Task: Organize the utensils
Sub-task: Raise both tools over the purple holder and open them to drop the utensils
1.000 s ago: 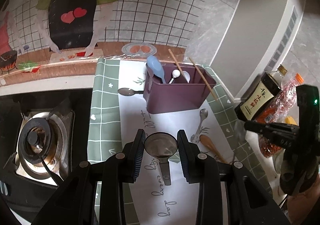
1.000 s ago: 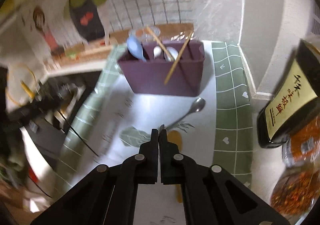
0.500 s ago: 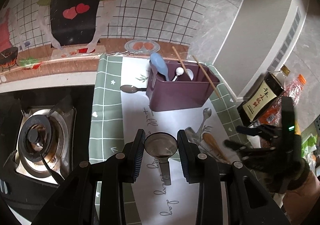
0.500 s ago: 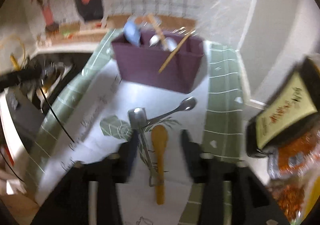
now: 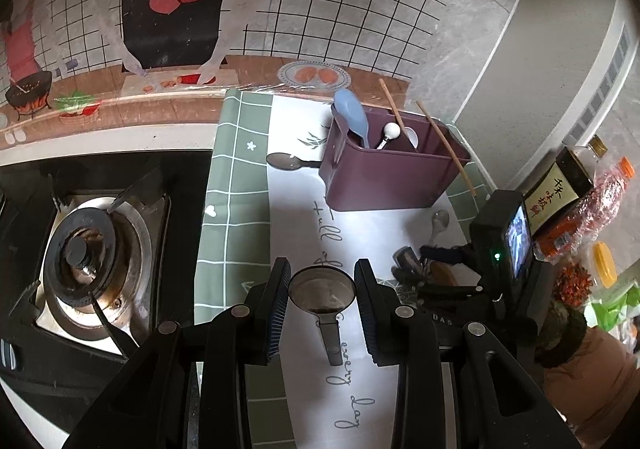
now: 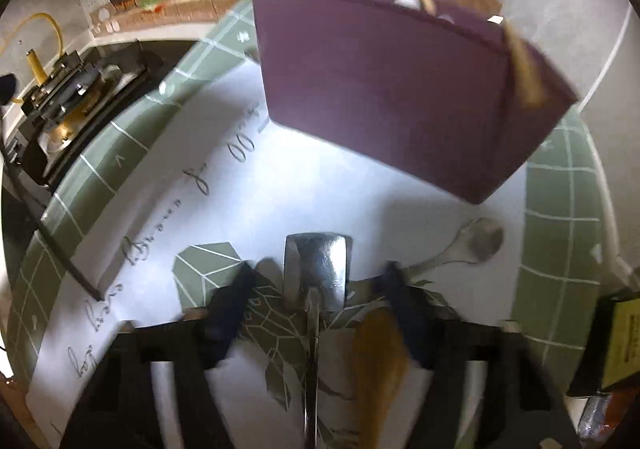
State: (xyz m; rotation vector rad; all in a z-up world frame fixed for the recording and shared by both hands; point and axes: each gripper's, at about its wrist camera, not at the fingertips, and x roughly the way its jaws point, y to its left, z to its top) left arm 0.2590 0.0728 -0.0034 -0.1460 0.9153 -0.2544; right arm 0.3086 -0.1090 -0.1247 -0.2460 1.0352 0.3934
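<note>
On the mat [image 5: 236,185], one purple caddy [image 5: 384,177], left gripper [image 5: 322,291] pinching one measuring scoop [image 5: 322,289], right gripper [image 6: 316,289] spread astride one steel spatula [image 6: 318,265].

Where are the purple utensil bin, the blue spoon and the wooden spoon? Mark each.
purple utensil bin [image 5: 384,179]: left wrist view, front wall.
blue spoon [image 5: 352,115]: left wrist view, bowl.
wooden spoon [image 6: 380,349]: right wrist view, bowl.

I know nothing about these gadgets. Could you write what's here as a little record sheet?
Place: kitchen counter, green-checked mat beside gas burner
Left gripper: shut on small metal measuring cup
Right gripper: open, jaws have just been closing, flat metal spatula between them, ungripped
Purple caddy: holds blue spoon, chopsticks
Loose on mat: wooden spoon, metal spoon
</note>
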